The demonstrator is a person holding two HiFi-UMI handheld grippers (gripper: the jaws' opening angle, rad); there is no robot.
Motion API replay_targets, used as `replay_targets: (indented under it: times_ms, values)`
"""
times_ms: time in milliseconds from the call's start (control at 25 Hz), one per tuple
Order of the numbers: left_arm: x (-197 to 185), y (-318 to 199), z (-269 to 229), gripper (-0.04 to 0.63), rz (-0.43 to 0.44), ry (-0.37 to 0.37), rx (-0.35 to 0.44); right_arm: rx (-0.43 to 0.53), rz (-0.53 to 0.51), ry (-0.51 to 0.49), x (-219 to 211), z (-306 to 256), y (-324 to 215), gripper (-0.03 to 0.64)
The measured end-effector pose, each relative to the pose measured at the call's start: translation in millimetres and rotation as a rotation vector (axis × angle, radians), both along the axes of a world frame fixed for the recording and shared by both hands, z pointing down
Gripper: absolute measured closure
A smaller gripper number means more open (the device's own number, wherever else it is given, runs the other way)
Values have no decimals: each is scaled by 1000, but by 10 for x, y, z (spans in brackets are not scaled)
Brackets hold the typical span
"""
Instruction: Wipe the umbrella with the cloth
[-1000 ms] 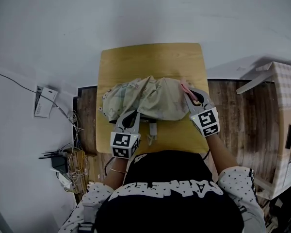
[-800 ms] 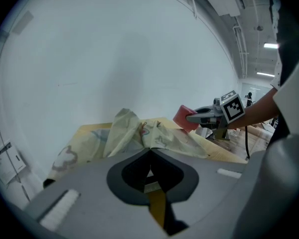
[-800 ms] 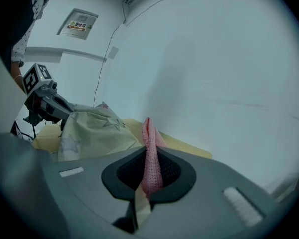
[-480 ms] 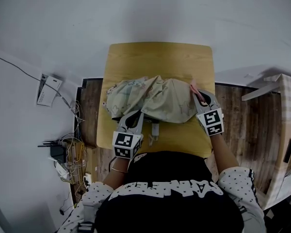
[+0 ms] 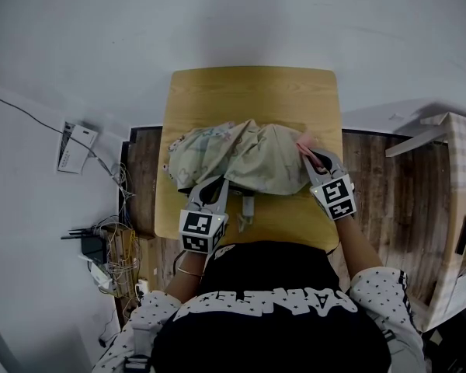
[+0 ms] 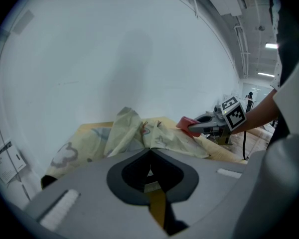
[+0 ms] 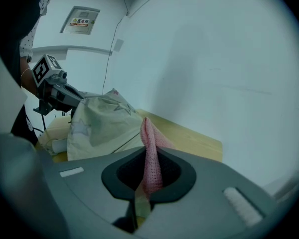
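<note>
A pale yellow printed umbrella lies crumpled across the wooden table. My left gripper is at its near left edge, jaws shut on a fold of the umbrella fabric. My right gripper is at the umbrella's right end, shut on a pink cloth that rests against the fabric. In the right gripper view the pink cloth stands up from between the jaws, beside the umbrella. From the left gripper view I see the right gripper holding the cloth.
A white wall runs behind the table. On the floor at the left lie a white box and tangled cables. A checked box stands at the right. A small white part pokes out under the umbrella's near edge.
My right gripper has sunk a little with the pink cloth along the umbrella's right end. The left gripper has kept its place and its grip.
</note>
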State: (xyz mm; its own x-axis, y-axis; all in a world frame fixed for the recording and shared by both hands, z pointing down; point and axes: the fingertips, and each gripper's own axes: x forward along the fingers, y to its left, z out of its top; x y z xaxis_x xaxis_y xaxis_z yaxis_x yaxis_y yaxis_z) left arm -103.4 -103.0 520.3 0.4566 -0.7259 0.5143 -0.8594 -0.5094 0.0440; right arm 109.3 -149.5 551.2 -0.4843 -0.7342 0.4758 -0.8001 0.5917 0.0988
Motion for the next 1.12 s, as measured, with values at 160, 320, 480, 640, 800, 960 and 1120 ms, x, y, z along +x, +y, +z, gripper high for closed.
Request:
replay_targets:
  times_ms: [160,320,480,640,800,960,1120]
  values:
    - [-4,5,-10,592,11,2,2,1,-18,-8,-56,-11,72,581]
    - [-1,13,-5,592,25,4,0,-8,-19,-7,-78,1,139,581]
    - [13,23,-10,592,41,4,1,-27,-32,-10,-123,35,235,581]
    - [29,33,-15,592,52,7,4,-49,-49,-13,-173,82,328,581]
    - [17,40,-22,592,60,11,5,-64,-69,-25,-248,88,396,581]
    - [12,51,-25,592,62,20,10,-78,-85,-34,-310,112,456,581]
    - [11,67,-30,592,71,27,10,-92,-89,-43,-356,125,509,581]
